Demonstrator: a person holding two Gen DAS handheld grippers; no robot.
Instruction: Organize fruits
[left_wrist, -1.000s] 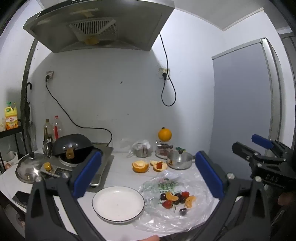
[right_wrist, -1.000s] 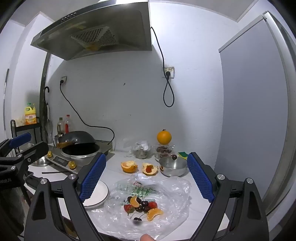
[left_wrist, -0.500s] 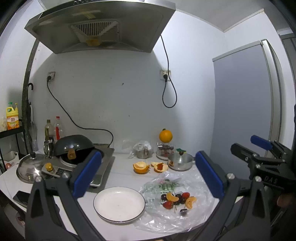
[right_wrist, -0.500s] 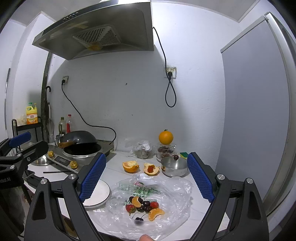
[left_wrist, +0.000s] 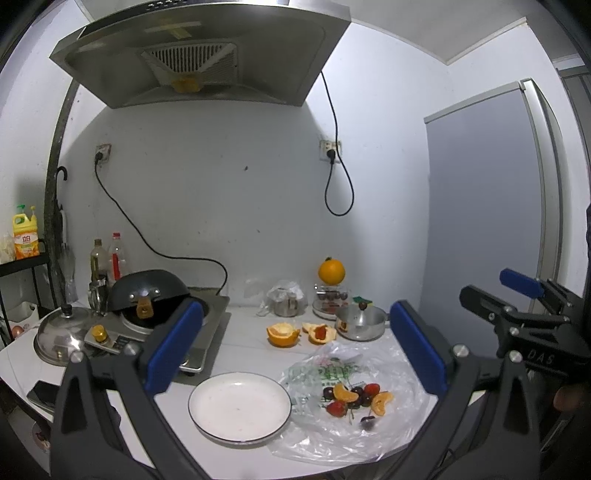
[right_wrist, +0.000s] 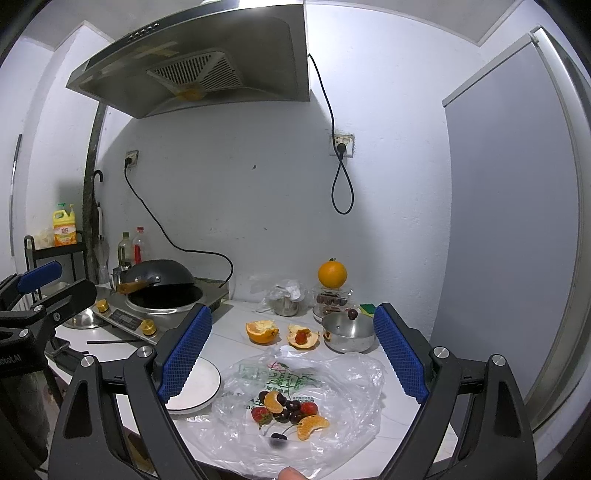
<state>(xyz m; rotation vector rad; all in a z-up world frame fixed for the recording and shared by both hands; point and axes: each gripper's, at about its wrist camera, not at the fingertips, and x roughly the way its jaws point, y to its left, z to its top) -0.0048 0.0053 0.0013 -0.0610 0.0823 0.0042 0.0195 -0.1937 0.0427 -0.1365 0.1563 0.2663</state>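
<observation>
A pile of fruit (left_wrist: 352, 398) (right_wrist: 288, 410), with orange segments, strawberries and dark cherries, lies on a clear plastic bag (left_wrist: 351, 424) (right_wrist: 343, 380) on the white counter. An empty white plate (left_wrist: 239, 406) (right_wrist: 192, 384) sits left of the bag. My left gripper (left_wrist: 295, 354) is open and empty, held above and in front of the plate and bag. My right gripper (right_wrist: 293, 354) is open and empty above the bag. Each gripper shows at the edge of the other's view.
Orange peel halves (left_wrist: 282, 334) (right_wrist: 303, 338), a small steel pot (left_wrist: 360, 325), a whole orange (left_wrist: 331, 272) on a jar, and a wrapped cup (left_wrist: 286, 301) stand behind. An induction cooker with a wok (left_wrist: 147, 295) and a steel lid (left_wrist: 61, 332) are on the left.
Both grippers have tilted and lifted slightly, so the counter sits a little lower in view. Nothing on the counter has moved.
</observation>
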